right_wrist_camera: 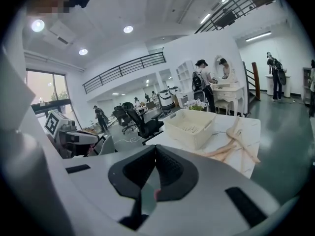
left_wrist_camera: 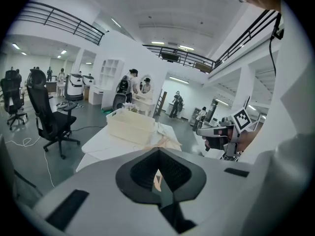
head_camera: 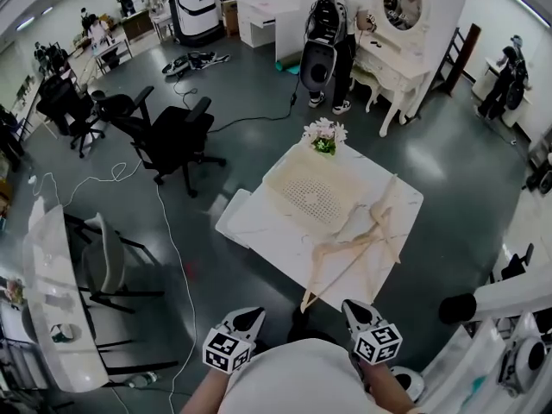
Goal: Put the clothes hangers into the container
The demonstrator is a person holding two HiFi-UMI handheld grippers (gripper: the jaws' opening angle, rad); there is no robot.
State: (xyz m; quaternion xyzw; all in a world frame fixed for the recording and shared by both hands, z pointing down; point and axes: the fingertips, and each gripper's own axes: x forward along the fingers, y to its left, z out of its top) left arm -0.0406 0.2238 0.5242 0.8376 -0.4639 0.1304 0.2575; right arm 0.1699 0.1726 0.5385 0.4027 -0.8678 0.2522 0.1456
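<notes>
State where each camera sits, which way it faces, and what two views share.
Head view: on the person's head, facing steeply down at the table, basket and hangers; shows left gripper, right gripper and torso.
Left gripper view: on the left gripper, facing the table along its shut jaws; right gripper shows.
Right gripper view: on the right gripper, likewise; left gripper shows.
Shared: both gripper views show basket and hangers.

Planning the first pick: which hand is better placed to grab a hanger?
Right, probably. The hangers lie on the right side of the table, beside the basket, nearly straight ahead of the right tongs. The left tongs would have to reach across. Both are shut and empty.
</notes>
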